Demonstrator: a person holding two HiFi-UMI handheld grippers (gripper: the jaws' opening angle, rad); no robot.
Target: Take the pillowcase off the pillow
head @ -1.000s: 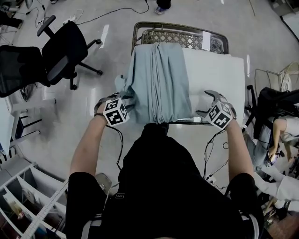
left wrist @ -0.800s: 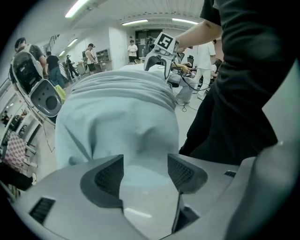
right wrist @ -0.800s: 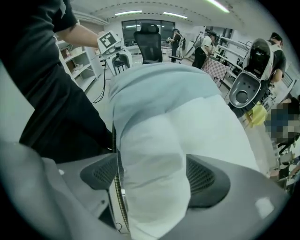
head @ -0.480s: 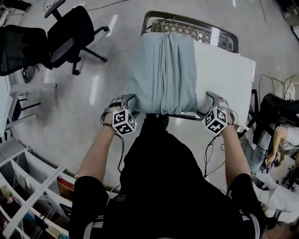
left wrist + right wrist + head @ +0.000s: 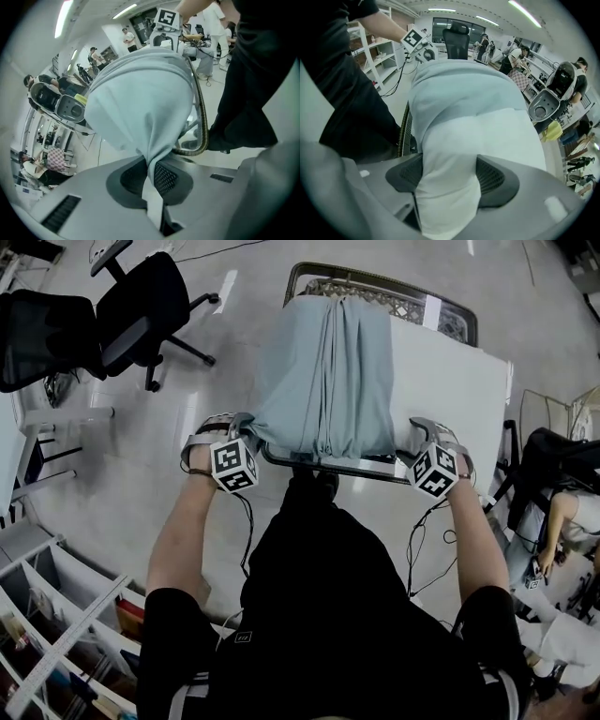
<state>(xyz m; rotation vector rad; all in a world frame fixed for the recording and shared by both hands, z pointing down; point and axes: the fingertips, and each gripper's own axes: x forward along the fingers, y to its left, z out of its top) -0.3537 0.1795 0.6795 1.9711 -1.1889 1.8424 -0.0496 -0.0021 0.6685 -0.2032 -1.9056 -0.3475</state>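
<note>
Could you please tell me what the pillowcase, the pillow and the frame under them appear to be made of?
Pillowcase: thin woven cloth, perhaps cotton, matte blue-grey; it gathers into long soft pleats.
Pillow: matte white fabric over a soft filling; it looks plump and smooth.
Frame: probably metal, slightly glossy; it has a dark tubular rim and a rigid lattice mesh.

The pale blue cloth pillowcase [image 5: 323,381] looks soft and creased. The white pillow [image 5: 445,381] looks smooth. The grey floor [image 5: 234,324] shines.
</note>
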